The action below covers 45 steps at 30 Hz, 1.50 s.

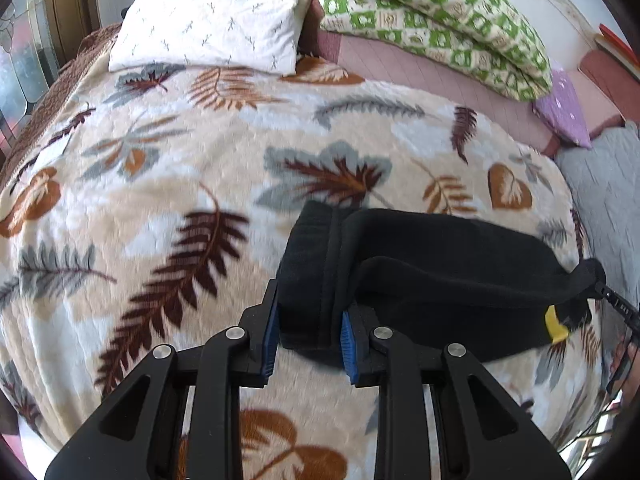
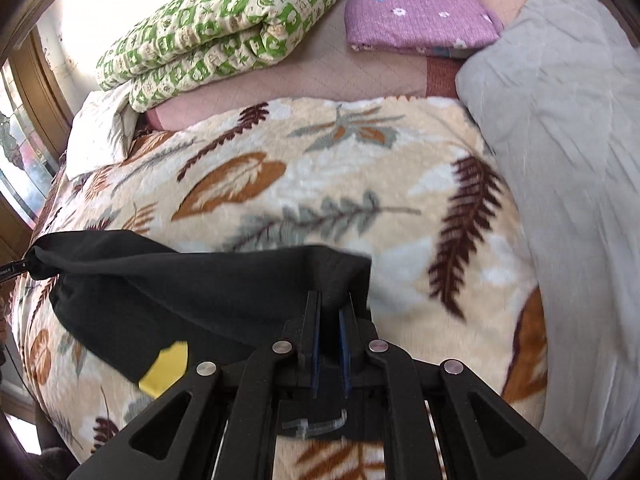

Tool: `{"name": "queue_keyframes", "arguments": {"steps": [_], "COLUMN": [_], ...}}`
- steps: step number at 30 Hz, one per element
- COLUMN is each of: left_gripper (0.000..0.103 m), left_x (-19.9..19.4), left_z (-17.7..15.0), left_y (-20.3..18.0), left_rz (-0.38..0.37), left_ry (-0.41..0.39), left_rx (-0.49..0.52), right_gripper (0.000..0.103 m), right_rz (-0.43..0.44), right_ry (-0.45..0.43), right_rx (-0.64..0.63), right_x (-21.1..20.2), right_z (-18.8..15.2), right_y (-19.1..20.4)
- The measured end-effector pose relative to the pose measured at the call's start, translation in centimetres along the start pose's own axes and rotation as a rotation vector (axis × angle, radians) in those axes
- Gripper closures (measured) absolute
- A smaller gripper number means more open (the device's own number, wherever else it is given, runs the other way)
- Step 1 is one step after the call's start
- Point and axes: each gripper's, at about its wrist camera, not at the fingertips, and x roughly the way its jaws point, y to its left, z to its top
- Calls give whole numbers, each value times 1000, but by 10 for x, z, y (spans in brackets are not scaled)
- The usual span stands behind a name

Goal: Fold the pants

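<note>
Bed [image 1: 420,68] covered by a leaf-print blanket [image 1: 160,152]. Gray cover [image 2: 560,120] lies along the blanket's right edge. Green quilt [image 2: 224,24] folded at the blanket's far edge, white pillow [image 1: 208,20] at its far left corner, purple cloth [image 2: 420,16] folded beyond it near the gray cover. Black pants [image 1: 440,280] stretched over the blanket's near part, slung between both tools, a yellow tag [image 2: 168,368] on the cloth. Left hand-held gripper [image 1: 307,338] clamped on a thick cuffed end of the pants, blue pads against cloth. Right hand-held gripper [image 2: 331,344] nearly closed, pinching the other end of the pants.
</note>
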Motion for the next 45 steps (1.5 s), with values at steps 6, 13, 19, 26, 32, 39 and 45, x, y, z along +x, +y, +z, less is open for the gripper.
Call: {"name": "queue_keyframes", "arguments": {"steps": [6,13,19,26,32,39,45], "left_gripper": [79,75,69,69,58,58,54], "left_x": [5,11,-5,-23,-13,47,59], "left_z": [-33,-45,-54,-50,0,24,30], "left_y": [4,1,2,34,39,32,26], "left_rz": [0,29,2,-109,-138,-213,-275], "left_ry": [48,114,133,185,184,328,347], "left_rx": [33,56,95,1,-75,-153,-185], "right_gripper": [96,90,73,60,55,55,55], "right_rz": [0,-74,-88,-9,89,70,66], "right_ry": [1,11,-24,-50,-20,19,78], "right_rx": [24,17,67,275,380,468,471], "right_x": [-12,-20,-53,-88,-71,-43,-24], "right_z": [-40,-67,-79,-78,-63,-56,-49], "right_y": [-2,1,-8,-34,-30,-37,-42]}}
